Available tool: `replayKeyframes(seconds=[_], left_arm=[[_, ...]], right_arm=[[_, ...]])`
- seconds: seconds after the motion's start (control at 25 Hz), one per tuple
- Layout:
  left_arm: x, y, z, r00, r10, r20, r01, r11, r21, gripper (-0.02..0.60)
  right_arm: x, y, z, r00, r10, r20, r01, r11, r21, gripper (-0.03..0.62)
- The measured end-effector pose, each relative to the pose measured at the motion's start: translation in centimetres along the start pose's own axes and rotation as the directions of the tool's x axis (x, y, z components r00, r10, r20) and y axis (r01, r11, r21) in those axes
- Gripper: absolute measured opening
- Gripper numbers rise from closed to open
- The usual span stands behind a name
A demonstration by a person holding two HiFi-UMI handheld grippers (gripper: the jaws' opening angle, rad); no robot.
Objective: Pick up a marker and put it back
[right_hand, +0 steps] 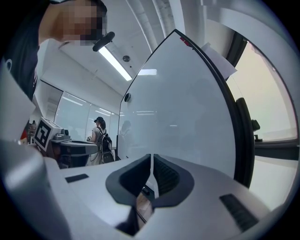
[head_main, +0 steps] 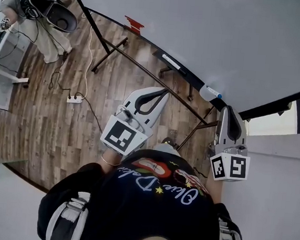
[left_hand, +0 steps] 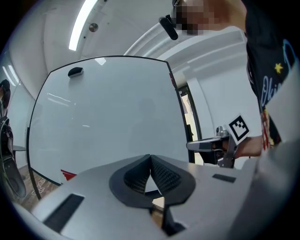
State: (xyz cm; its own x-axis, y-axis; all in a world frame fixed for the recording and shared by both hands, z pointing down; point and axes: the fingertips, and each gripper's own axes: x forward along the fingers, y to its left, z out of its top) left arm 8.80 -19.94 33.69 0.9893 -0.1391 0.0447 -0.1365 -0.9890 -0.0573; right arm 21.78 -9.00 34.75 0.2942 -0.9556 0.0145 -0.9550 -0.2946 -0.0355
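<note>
left gripper (left_hand: 150,157) and right gripper (right_hand: 152,156) face the whiteboard (head_main: 227,34), each with jaws pressed together on nothing. the marker (head_main: 211,91) lies on the board's tray (head_main: 189,73), just beyond the right gripper's tip.

— What's past the jaws?
— I see a whiteboard (head_main: 201,27) ahead of both jaws. Its black frame (right_hand: 238,140) runs right of the right jaws.
— And below them?
— Wood floor (head_main: 43,127), with a power strip (head_main: 74,99) lying left of the left jaws.
— Any light?
— A ceiling strip (right_hand: 115,62) up and left of the right jaws, and a window (right_hand: 276,98) to their right.
</note>
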Motion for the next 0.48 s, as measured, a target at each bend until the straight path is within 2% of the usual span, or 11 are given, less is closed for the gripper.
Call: replayKeyframes(seconds=[0.24,0.48], left_arm=[[3.4,0.1,-0.5,1.0,-0.016,-0.001,0.016,1.0,0.017,0.003],[5.6,0.0,-0.1,0.997,-0.075,0.004,0.075,0.997,0.027,0.003]], right_arm=[[1.2,-1.5,-0.6,1.0,0.021,-0.004,-0.021,1.0,0.002,0.003],[1.9,-2.3,-0.8,1.0,-0.006,-0.014,0.006,1.0,0.008,0.005]])
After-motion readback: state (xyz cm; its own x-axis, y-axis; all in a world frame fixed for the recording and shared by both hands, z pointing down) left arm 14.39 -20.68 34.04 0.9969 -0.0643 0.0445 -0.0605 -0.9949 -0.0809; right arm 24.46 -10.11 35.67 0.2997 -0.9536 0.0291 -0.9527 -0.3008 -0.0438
